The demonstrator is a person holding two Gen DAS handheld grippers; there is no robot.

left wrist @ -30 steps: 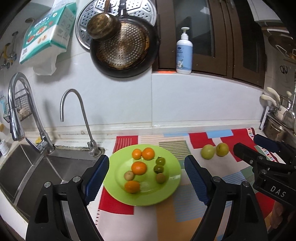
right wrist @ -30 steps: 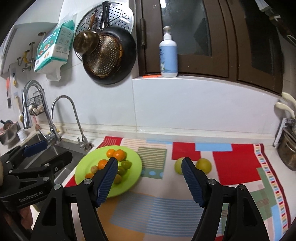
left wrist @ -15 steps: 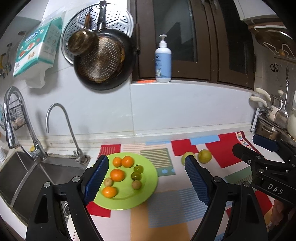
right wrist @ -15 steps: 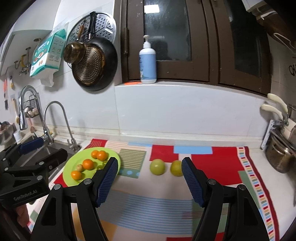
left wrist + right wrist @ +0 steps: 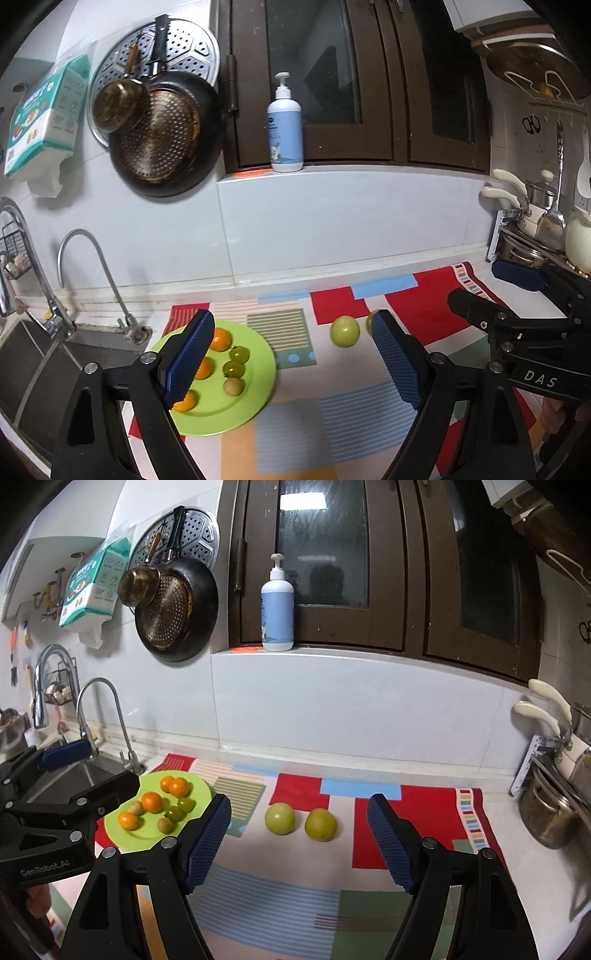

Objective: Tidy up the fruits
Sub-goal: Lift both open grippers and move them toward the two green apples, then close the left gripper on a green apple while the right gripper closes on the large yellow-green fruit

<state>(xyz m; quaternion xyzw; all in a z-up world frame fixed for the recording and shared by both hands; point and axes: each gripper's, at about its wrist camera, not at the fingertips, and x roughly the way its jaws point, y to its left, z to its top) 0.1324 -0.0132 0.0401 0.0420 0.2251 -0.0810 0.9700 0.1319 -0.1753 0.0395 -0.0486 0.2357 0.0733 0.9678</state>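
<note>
Left wrist view: your left gripper [image 5: 291, 363] hangs above the patchwork mat [image 5: 332, 424], jaws spread wide, nothing between them. Its left finger covers part of the green plate [image 5: 255, 398], which sits on the mat's left end beside the sink [image 5: 44, 369]. On the plate are oranges [image 5: 220, 339] and small green tomatoes [image 5: 239, 354]. A green fruit [image 5: 344, 331] lies on the mat well right of the plate; a second one just beside it is mostly hidden behind the right finger. Your right gripper [image 5: 517, 299] shows at the right edge, released. A pump bottle [image 5: 284, 127] stands on the window ledge.

Right wrist view: your right gripper [image 5: 299, 834] is also spread and empty, above the mat. The green fruit [image 5: 280, 818] and a yellow-green fruit [image 5: 320, 824] lie between the fingers, almost touching. The plate [image 5: 147, 830] with its oranges [image 5: 152, 801] sits left, partly behind your left gripper. A pan [image 5: 176, 609] hangs on the wall; a steel pot [image 5: 546, 812] stands at right.
</note>
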